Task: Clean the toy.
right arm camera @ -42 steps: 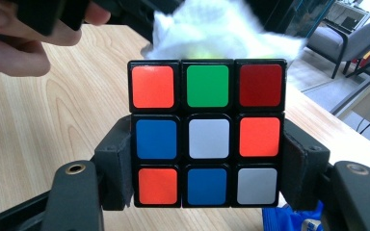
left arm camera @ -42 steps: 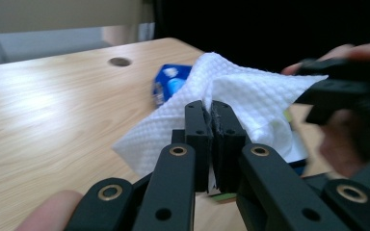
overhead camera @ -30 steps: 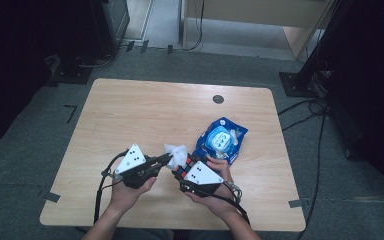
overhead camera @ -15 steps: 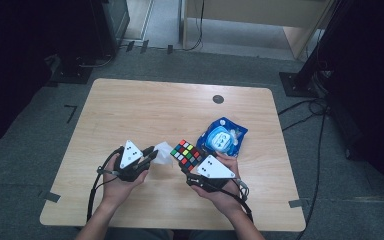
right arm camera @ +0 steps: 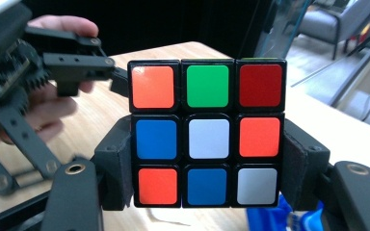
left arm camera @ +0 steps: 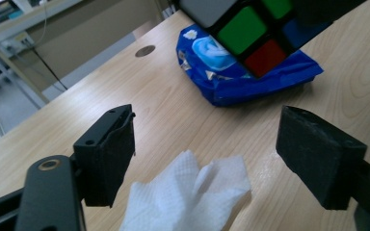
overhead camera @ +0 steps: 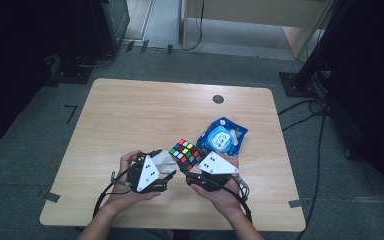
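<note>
A scrambled puzzle cube [right arm camera: 207, 132] sits between the jaws of my right gripper [right arm camera: 207, 159], which is shut on its lower sides and holds it above the table [overhead camera: 130, 115]. From above, the cube [overhead camera: 185, 153] is just ahead of the right gripper [overhead camera: 190, 170]. My left gripper [left arm camera: 209, 130] stands open and its jaws have just been opening. A crumpled white tissue [left arm camera: 192, 192] lies loose on the wood between them, with neither pad touching it. From above, the tissue [overhead camera: 164, 162] is at the tip of the left gripper [overhead camera: 169, 172]. The cube [left arm camera: 250, 33] hangs ahead of it.
A blue pack of wipes [overhead camera: 222, 139] lies on the table just behind the cube, and it also shows as the blue pack [left arm camera: 250, 82] under the cube. A round cable hole [overhead camera: 218, 99] sits near the table's far edge. Cables trail from both grippers.
The left gripper drew back from the cube toward the left and sank a little. Its jaws went from shut on the tissue to wide open, and the tissue now lies on the table.
</note>
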Tool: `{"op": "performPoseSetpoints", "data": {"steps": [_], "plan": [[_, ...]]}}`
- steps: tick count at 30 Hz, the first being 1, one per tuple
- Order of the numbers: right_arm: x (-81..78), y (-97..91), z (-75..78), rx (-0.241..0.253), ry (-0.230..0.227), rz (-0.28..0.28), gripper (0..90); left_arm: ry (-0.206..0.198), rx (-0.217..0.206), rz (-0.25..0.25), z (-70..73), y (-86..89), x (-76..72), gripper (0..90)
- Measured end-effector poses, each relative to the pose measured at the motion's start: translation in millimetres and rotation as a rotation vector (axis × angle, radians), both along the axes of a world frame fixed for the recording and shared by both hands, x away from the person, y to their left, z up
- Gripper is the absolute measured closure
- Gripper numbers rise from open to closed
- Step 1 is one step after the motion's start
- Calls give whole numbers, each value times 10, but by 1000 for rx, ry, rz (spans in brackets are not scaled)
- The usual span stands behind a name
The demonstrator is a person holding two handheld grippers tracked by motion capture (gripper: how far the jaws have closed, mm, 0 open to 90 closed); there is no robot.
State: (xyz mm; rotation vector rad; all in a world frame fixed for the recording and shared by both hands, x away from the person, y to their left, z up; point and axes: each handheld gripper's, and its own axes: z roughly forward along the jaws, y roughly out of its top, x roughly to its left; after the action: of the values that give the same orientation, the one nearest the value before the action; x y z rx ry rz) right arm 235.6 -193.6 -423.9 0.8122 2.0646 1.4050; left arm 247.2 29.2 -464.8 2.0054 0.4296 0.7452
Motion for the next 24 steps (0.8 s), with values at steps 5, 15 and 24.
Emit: {"op": "performPoseSetpoints", "data": {"steps": [5,15,24], "plan": [[-19,71,41,13,57,24,345,-75,33,14,-23,-60,-64,191],[5,180,-4,12,183,21,345,-163,15,3,-13,-100,-157,201],[43,207,-47,41,259,22,343,-200,62,-6,-62,-183,-217,315]]}}
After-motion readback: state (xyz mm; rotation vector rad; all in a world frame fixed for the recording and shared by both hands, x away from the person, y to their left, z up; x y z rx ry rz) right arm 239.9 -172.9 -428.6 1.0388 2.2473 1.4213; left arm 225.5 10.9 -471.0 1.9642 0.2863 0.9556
